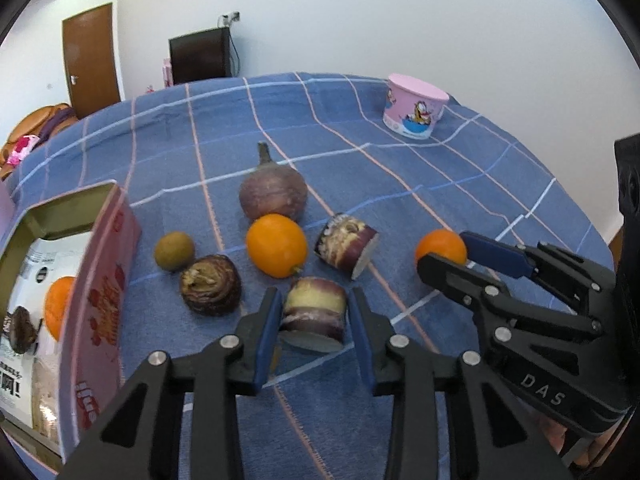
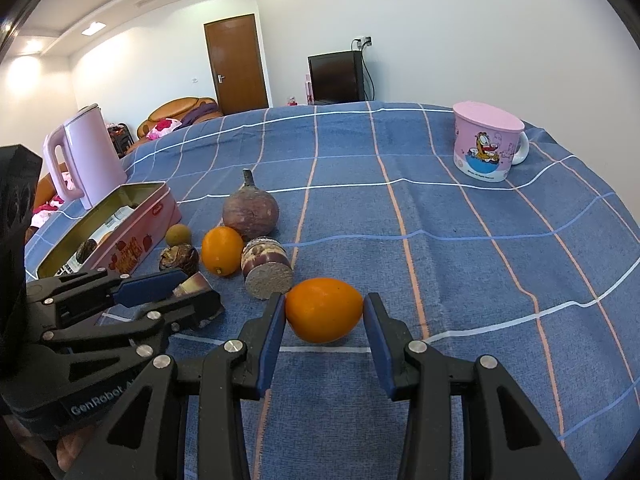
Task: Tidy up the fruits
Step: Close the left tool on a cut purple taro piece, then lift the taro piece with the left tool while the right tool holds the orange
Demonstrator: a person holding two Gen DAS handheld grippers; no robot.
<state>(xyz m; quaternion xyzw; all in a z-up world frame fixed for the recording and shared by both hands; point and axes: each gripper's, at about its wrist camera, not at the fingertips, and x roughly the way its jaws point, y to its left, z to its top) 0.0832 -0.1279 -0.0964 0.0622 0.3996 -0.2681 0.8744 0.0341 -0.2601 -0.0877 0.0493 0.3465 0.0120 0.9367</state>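
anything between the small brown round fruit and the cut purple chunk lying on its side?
Yes: an orange sits between the small brown fruit and the cut purple chunk, clearest in the left wrist view.

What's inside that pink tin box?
Inside the pink tin lie an orange, a dark brown fruit and a printed packet. Its near wall hides the rest of the floor.

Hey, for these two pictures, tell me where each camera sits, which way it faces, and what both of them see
Left wrist: sits on the left tongs, looking down along the fingers at a purple cut piece between the pads; right tongs at its right edge.
Right wrist: sits on the right tongs, facing the orange they clamp; left tongs at its left.
Shared: blue checked cloth, pink tin, cartoon mug, brown door.
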